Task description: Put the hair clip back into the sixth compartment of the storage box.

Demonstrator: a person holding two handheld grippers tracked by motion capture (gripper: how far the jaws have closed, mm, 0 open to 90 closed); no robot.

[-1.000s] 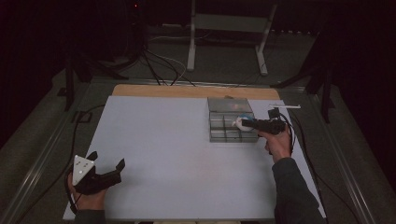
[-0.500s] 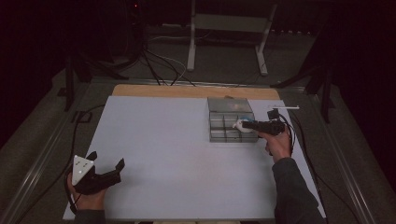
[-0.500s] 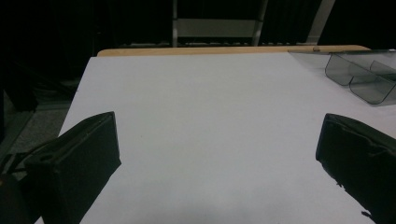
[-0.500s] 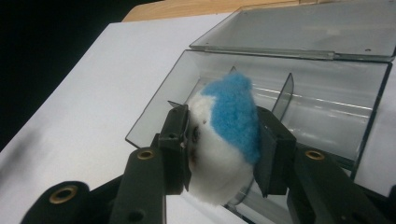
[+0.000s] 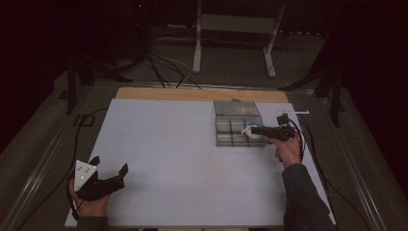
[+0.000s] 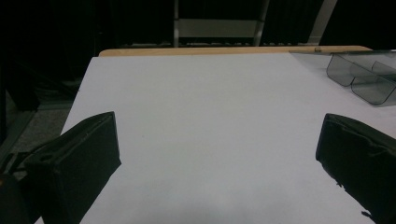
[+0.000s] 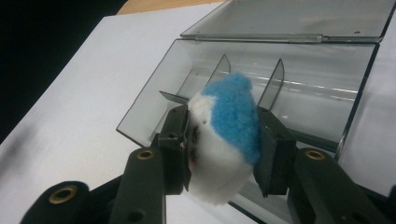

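Right claw clamped on a blue-and-white plush toy, held over the clear divided box. Left claw open, empty, well apart from the box, low over the surface.

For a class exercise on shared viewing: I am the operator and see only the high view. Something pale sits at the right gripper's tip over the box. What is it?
Observer: A fluffy white and blue pompom, clamped between the right gripper's jaws.
Operator: Is the clear compartment box open?
Observer: Yes, the clear compartment box has its lid folded back, and the compartments seen beyond the pompom look empty.
Operator: And the left gripper?
Observer: The left gripper has jaws wide apart, with bare white table sheet between them.
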